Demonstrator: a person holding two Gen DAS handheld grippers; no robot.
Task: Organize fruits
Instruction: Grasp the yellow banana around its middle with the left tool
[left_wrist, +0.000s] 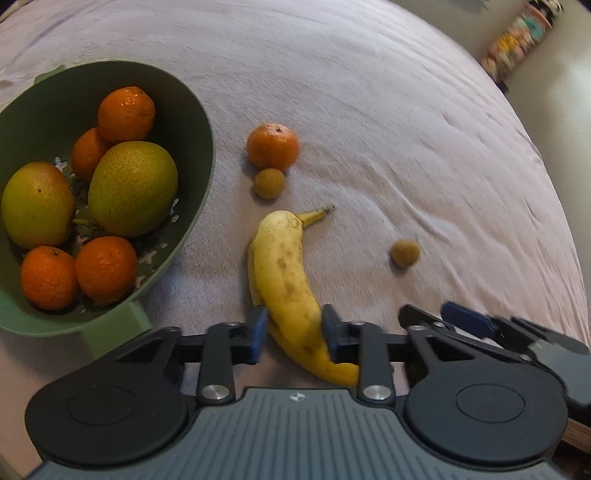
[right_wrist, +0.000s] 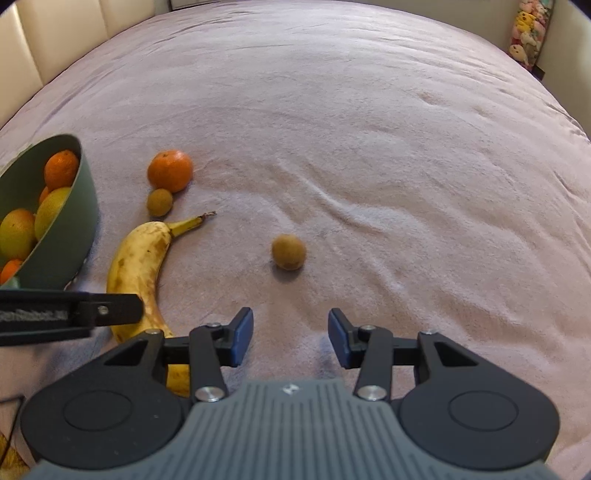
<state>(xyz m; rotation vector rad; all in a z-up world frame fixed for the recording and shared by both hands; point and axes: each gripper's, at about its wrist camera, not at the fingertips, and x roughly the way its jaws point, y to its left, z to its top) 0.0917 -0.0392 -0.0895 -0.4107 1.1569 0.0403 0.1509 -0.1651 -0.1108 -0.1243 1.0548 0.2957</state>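
Left wrist view: left gripper (left_wrist: 295, 332) pinches the banana (left_wrist: 284, 273); next, lift it left into the green bowl (left_wrist: 199, 122). Right gripper (right_wrist: 291, 338) hovers spread, empty.

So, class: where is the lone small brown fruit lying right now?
In the right wrist view the lone small brown fruit lies alone on the blanket, ahead of the open right gripper and right of the banana.

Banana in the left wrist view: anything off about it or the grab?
The banana is bruised, with brown freckling along the peel. The left gripper is shut on it near its lower end, not the middle, so it may swing when lifted. Otherwise nothing odd: the other loose fruit lies intact on the blanket.
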